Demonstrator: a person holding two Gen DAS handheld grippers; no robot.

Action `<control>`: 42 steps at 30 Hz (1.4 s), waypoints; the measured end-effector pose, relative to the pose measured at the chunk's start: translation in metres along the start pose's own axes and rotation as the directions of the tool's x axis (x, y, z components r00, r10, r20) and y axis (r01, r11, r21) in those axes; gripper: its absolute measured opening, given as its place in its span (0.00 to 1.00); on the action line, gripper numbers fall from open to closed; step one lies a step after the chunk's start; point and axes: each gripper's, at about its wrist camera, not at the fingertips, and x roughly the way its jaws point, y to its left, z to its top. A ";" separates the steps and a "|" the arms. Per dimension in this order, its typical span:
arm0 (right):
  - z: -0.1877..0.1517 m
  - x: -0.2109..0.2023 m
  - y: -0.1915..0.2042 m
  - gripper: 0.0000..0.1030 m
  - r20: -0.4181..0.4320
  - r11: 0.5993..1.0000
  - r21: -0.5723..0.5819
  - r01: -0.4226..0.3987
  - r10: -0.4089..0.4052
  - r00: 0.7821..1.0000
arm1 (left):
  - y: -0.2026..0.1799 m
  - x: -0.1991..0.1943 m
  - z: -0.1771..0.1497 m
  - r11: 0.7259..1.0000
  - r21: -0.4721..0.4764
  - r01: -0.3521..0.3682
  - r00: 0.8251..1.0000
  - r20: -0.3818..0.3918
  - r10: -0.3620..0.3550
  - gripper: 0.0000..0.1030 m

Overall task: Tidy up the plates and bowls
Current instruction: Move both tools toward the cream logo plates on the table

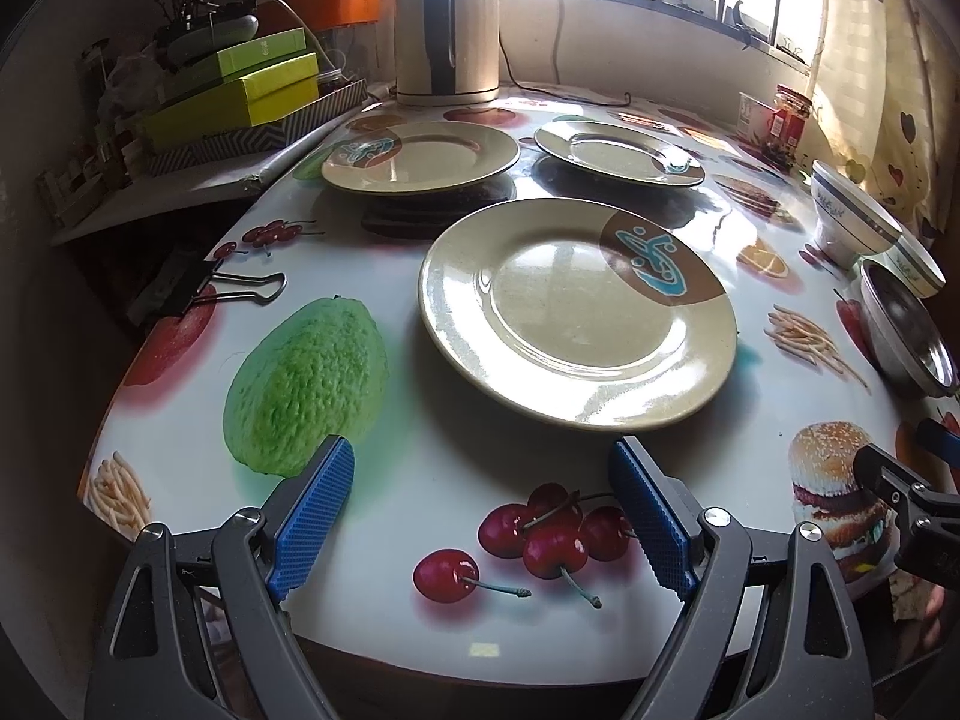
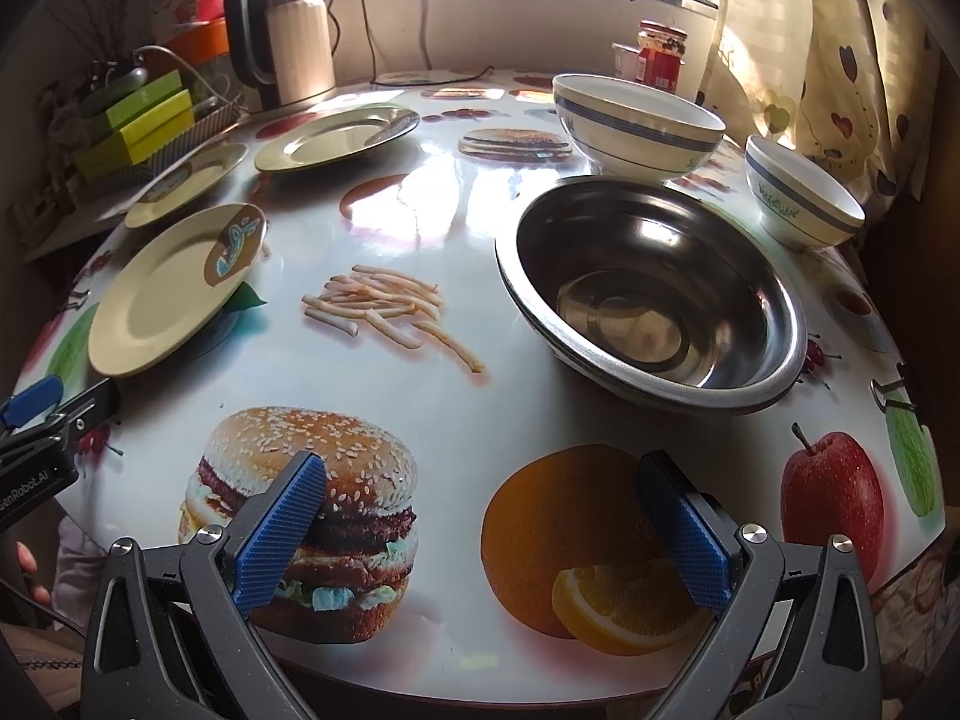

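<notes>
Sunlit windows and a patterned curtain back a round table covered in a glossy cloth printed with fruit, fries and burgers.

Nothing looks organized yet, as far as these views show: every dish sits alone, none stacked or nested.

Going left to right in the left wrist view, one beige plate lies in the upper middle, in front of the kettle. A second far plate lies just to its right, apart from it. The near plate fills the centre of the frame. At the right edge stand the bowls.

In the right wrist view the steel bowl sits right of centre. A large white bowl stands behind it, very close, though I cannot tell if they touch. A small white bowl stands apart at the upper right.

All the stacking is judged still to do, probably plates into one pile and bowls nested.

The left gripper hangs at the bottom of its frame with the jaws spread wide, holding nothing, short of the near plate's rim. The right gripper is likewise wide and empty above the printed burger and orange, well short of the steel bowl.
</notes>
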 end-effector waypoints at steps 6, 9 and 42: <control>0.000 0.000 0.000 1.00 -0.002 1.000 -0.001 0.001 -0.001 1.000 | 0.000 0.000 -0.002 1.000 -0.006 -0.006 1.000 0.001 0.006 0.85; 0.002 0.000 0.001 1.00 -0.007 1.000 -0.003 -0.002 0.002 1.000 | -0.001 -0.001 -0.002 1.000 0.022 0.022 1.000 0.006 -0.022 0.85; 0.020 -0.040 0.008 1.00 0.143 0.998 0.019 -0.056 0.053 0.988 | -0.026 -0.044 0.024 0.993 0.099 0.058 0.996 0.066 -0.065 0.84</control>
